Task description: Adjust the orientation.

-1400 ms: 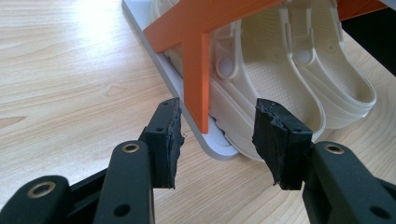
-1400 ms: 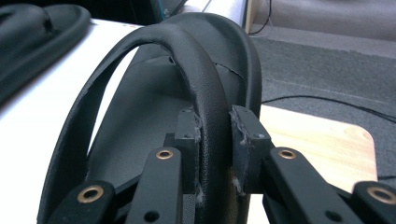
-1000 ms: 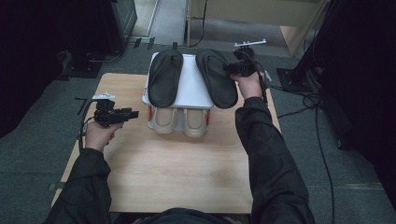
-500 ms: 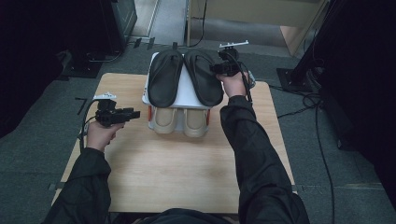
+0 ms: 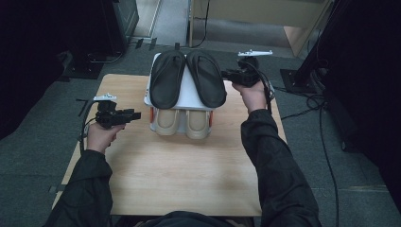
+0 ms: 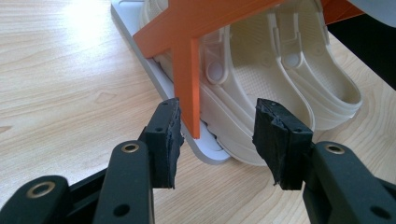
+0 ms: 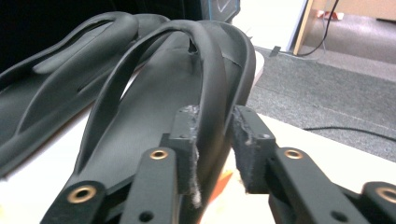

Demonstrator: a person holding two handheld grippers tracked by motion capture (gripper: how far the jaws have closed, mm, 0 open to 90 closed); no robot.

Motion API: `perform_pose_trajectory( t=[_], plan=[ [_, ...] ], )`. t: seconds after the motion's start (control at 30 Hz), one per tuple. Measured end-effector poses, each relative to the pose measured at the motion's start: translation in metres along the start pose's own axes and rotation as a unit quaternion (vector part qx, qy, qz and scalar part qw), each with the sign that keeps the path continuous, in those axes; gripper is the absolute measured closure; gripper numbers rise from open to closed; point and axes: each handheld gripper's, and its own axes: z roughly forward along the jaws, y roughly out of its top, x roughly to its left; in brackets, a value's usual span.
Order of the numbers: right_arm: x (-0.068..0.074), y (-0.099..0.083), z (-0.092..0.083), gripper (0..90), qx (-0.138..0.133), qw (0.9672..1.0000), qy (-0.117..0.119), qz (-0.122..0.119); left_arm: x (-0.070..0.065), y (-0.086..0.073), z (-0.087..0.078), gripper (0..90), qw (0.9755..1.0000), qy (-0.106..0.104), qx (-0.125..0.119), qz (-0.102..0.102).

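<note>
A small shoe rack (image 5: 190,94) with a white top shelf stands at the far middle of the wooden table (image 5: 189,170). Two black flip-flops lie on top, the left one (image 5: 166,80) and the right one (image 5: 206,78) side by side. Two beige clogs (image 5: 182,122) sit on the lower level. My right gripper (image 5: 224,74) reaches in from the right, and its pads close on the right flip-flop's strap (image 7: 212,93). My left gripper (image 5: 137,115) hovers left of the rack, open, with the rack's orange leg (image 6: 189,84) just ahead between its jaws, untouched.
The rack's white base plate (image 6: 159,74) rests on the table under the clogs (image 6: 289,79). Grey carpet, cables (image 5: 326,142) and dark equipment surround the table. Bare wood lies between the rack and the person's forearms.
The right flip-flop has slid left until it lies against the left one. The right gripper went left with it, then came back a little to the right. The left hand stayed put.
</note>
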Motion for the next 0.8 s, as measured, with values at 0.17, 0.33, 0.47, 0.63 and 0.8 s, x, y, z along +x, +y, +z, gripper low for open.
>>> perform_pose_trajectory(
  t=[0.17,0.33,0.47,0.63,0.8],
  plan=[
    [-0.008,-0.012,-0.006,76.0,0.009,0.9997,-0.017,-0.013,0.001,0.000,-0.001,51.5,1.0000,0.002,0.001,0.000],
    [-0.013,-0.022,0.001,75.6,0.029,0.9995,-0.011,-0.011,0.001,0.000,-0.001,51.5,1.0000,0.001,-0.001,-0.002],
    [-0.007,-0.026,0.004,75.9,0.021,0.9996,0.000,-0.018,0.002,0.000,0.000,51.4,1.0000,0.001,-0.001,-0.002],
    [0.002,-0.028,0.003,75.9,0.020,0.9995,0.012,-0.023,0.002,0.000,0.000,51.4,1.0000,0.001,-0.001,-0.001],
    [0.012,-0.030,0.004,75.6,0.018,0.9990,0.025,-0.033,0.001,0.000,0.000,51.3,1.0000,0.001,0.001,0.002]
  ],
)
